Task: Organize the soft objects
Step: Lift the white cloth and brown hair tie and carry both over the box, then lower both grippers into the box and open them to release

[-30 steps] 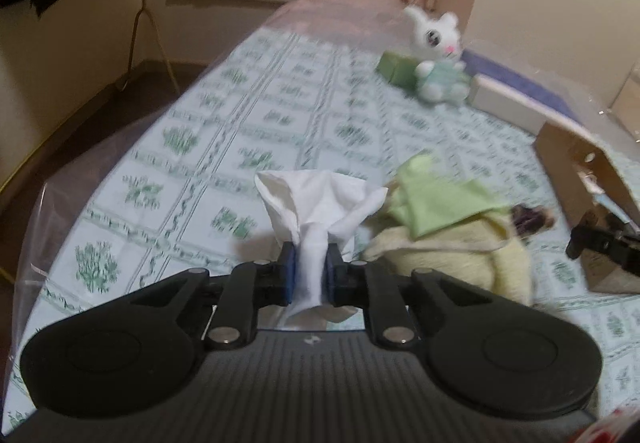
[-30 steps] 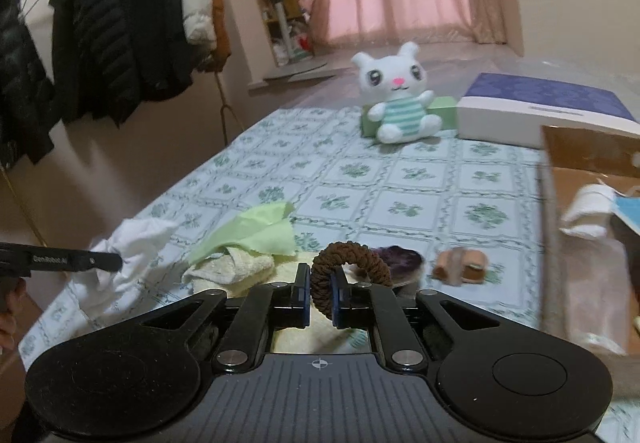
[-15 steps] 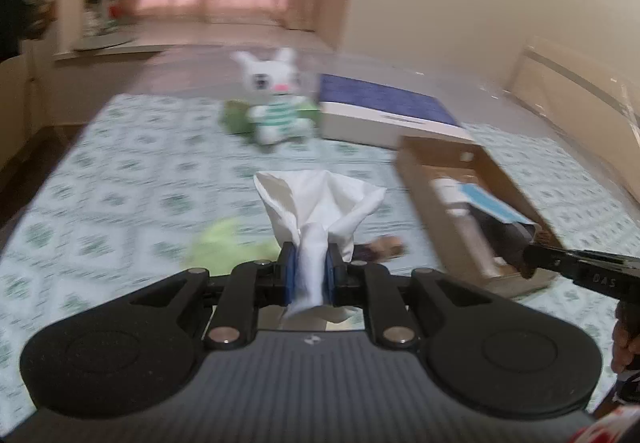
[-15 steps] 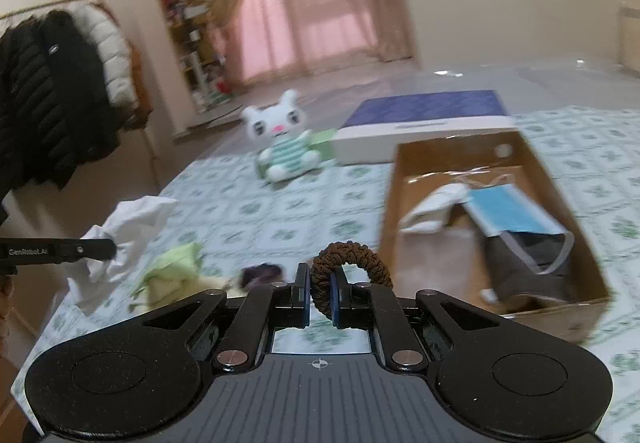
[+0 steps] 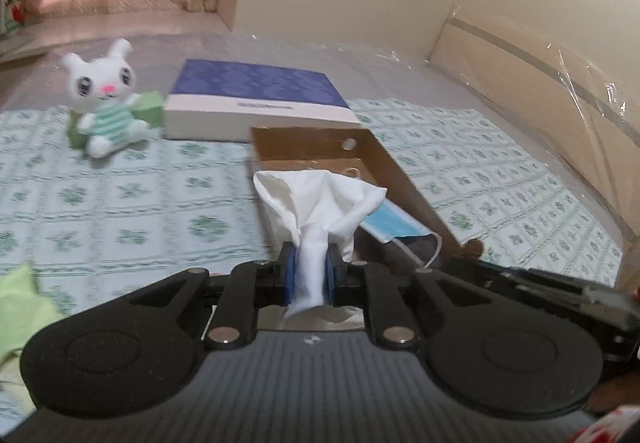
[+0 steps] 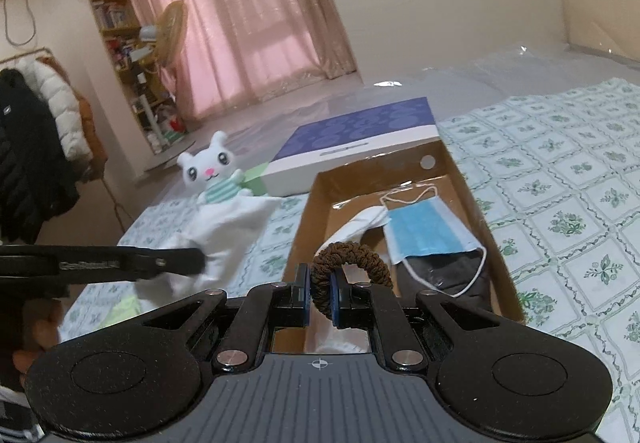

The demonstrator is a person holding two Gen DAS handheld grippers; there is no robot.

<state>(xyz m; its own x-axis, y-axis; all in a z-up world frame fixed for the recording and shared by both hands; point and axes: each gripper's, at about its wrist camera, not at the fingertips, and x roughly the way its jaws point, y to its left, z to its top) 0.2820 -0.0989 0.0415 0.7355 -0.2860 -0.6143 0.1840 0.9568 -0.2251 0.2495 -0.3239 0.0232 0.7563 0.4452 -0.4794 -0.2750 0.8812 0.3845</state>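
A bed covered in a green-and-white floral patterned sheet [image 6: 568,179] carries an open brown cardboard box [image 6: 308,215], a flat purple-topped white box [image 5: 256,103] whose side lettering is too blurred to read, and a white plush bunny in a green striped top [image 5: 104,99]. Inside the cardboard box lie a blue surgical face mask [image 6: 424,231] and a dark item, possibly cloth. The left gripper [image 5: 309,275] is clenched on a crumpled white cloth [image 5: 320,203], held above the box's near end. The right gripper [image 6: 320,299] pinches a brown fabric hair scrunchie [image 6: 352,263] over the box.
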